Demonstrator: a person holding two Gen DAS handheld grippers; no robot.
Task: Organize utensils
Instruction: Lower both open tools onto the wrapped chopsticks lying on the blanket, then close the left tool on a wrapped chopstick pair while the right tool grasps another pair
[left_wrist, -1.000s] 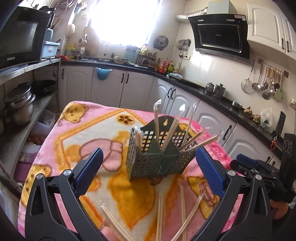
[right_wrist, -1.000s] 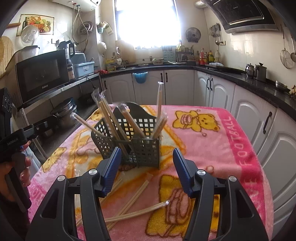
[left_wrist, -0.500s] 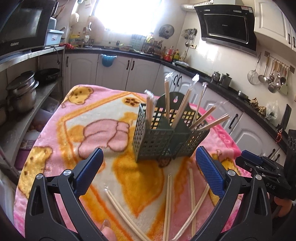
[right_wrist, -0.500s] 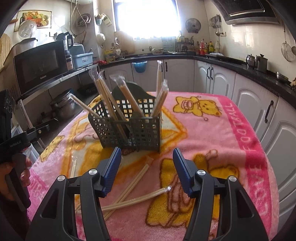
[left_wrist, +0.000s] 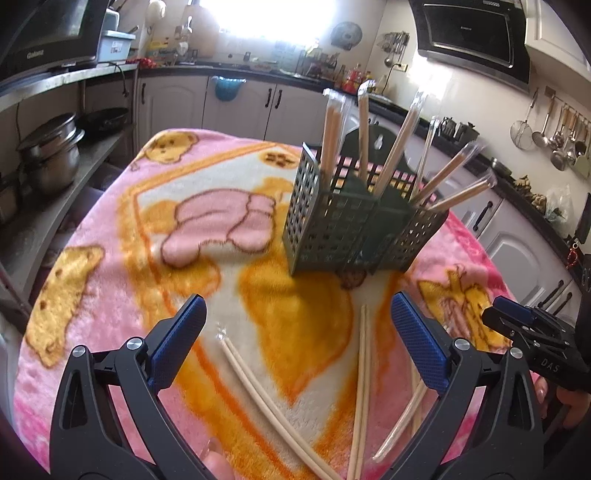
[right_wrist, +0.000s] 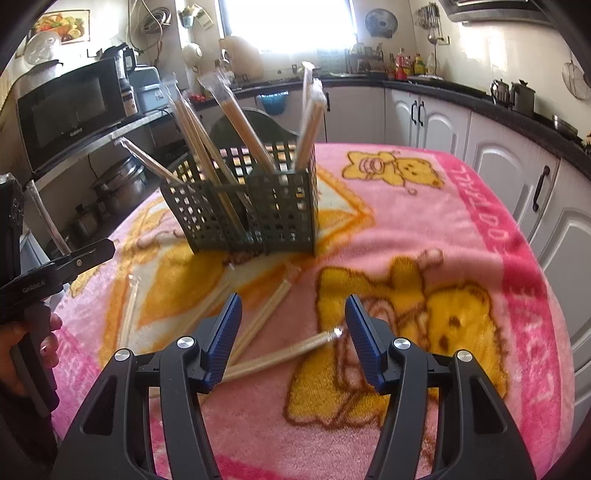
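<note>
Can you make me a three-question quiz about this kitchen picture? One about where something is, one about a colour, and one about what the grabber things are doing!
1. Where are the loose wrapped chopsticks?
A. Lying on the blanket in front of the basket
B. Inside the microwave
C. Hanging on the wall hooks

2. What colour is the utensil basket?
A. Bright red
B. Dark green
C. White

3. What are the two grippers doing?
A. Both squeezing chopsticks
B. One carrying the basket
C. Both open and holding nothing

Answers:
1. A, because several pairs lie flat on the pink blanket, on the near side of the basket.
2. B, because its grid walls look dark green in both views.
3. C, because the left gripper and the right gripper both have their jaws spread apart with only blanket and chopsticks lying beneath them.
</note>
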